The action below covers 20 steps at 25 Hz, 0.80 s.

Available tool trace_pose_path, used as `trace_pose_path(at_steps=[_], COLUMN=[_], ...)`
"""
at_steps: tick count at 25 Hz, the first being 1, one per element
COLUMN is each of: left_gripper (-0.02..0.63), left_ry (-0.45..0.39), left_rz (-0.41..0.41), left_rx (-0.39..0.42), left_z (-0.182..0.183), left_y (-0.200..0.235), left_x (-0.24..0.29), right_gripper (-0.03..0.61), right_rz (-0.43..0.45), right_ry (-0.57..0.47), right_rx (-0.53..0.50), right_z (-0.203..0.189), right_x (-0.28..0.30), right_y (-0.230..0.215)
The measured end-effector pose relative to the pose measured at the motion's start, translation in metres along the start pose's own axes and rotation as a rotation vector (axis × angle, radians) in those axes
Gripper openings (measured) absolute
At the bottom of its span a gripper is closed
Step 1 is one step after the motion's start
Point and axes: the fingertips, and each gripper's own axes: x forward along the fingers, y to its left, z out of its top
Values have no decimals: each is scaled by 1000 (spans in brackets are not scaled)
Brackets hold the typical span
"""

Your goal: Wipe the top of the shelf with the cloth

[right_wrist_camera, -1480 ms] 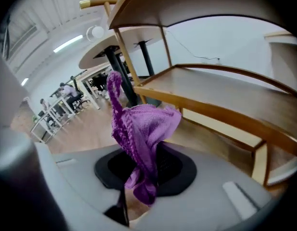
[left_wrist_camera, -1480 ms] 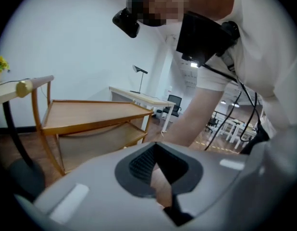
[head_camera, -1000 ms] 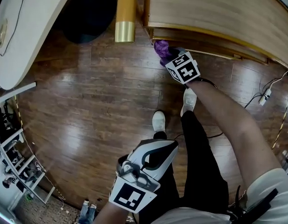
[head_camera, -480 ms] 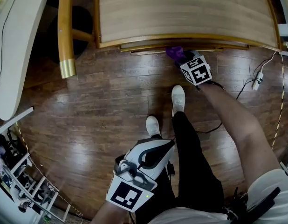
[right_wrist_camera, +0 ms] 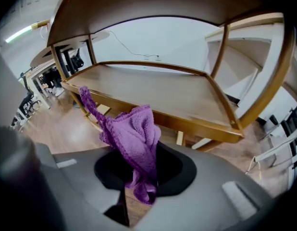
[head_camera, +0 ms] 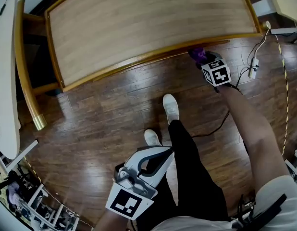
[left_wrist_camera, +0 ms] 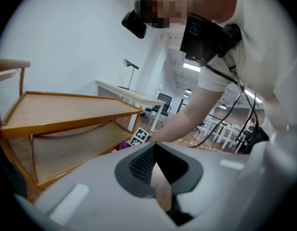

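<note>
Swinging round since a second ago, the shelf (head_camera: 139, 28) is now filling the upper left and centre of the head view, and the right gripper (head_camera: 204, 59) is sitting further toward the upper right, just beside the shelf's front edge. Its jaws are clamping the purple cloth (head_camera: 197, 53), which is showing at that edge. In the right gripper view the cloth (right_wrist_camera: 135, 141) is bunching up out of the closed jaws, with the shelf's lower board (right_wrist_camera: 163, 90) lying ahead and the top board arching overhead. The marker cube (head_camera: 216, 73) is showing only a black-and-white square pattern. The left gripper (head_camera: 167, 153) is hanging at the bottom centre over the wooden floor (head_camera: 100, 114), beside the person's leg. In its own view its jaws are standing together with nothing between them.
</note>
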Motion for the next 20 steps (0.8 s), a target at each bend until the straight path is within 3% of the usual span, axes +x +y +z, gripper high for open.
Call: trace_pose_path(at_steps=[3,10,15,20], left_gripper=[18,18,18,18], left_ry=[20,32,39,39], left_rz=[-33,-35,-17,14], left_rx=[23,31,37,51], left_z=[4,25,37,51], left_y=[3,17,24,24], left_x=[11,36,46,45], right_gripper=[98,98,98,99], right_rz=[-91,-201,-185,-104], right_ry=[21,79,100,78], right_rx=[37,111,134,164], right_z=[-18,-50,-58,-60], right_x=[-14,-35,-39,-61], right_y=[-55,-140,-149,-120])
